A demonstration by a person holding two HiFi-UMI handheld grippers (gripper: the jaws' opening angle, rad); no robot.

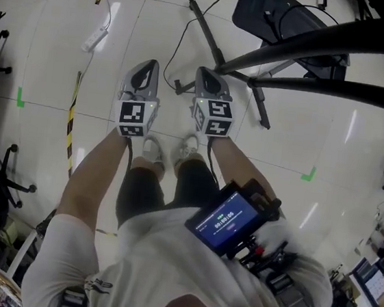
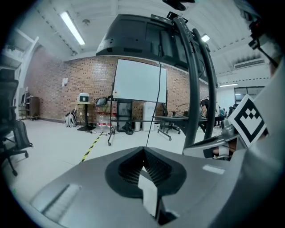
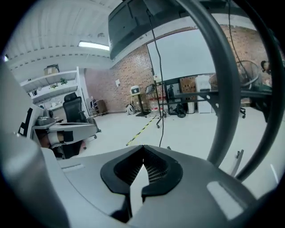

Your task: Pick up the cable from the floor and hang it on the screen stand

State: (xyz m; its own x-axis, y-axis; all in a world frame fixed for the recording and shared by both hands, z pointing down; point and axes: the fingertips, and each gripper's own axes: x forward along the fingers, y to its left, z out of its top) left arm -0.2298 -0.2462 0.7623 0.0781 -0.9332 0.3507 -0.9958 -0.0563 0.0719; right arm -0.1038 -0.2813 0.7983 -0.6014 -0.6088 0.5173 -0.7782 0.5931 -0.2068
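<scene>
Two grippers are held out in front of the person, near the foot of the black tubular screen stand [image 1: 337, 92]. Both the left gripper [image 1: 145, 68] and the right gripper [image 1: 211, 76] have their jaws pinched together on nothing.

By my reckoning none of the task is done. The thin black cable [image 1: 170, 50] lies on the pale floor just beside the stand's floor leg, curling off toward the stand's far end. Neither gripper touches it. The whole job is left: opening a jaw, reaching down, taking the cable up and draping it over the stand.

I count one cable on the floor, one stand, two grippers and one white power strip [image 1: 95, 37], which lies well apart from the stand (striped floor tape runs near it).
</scene>
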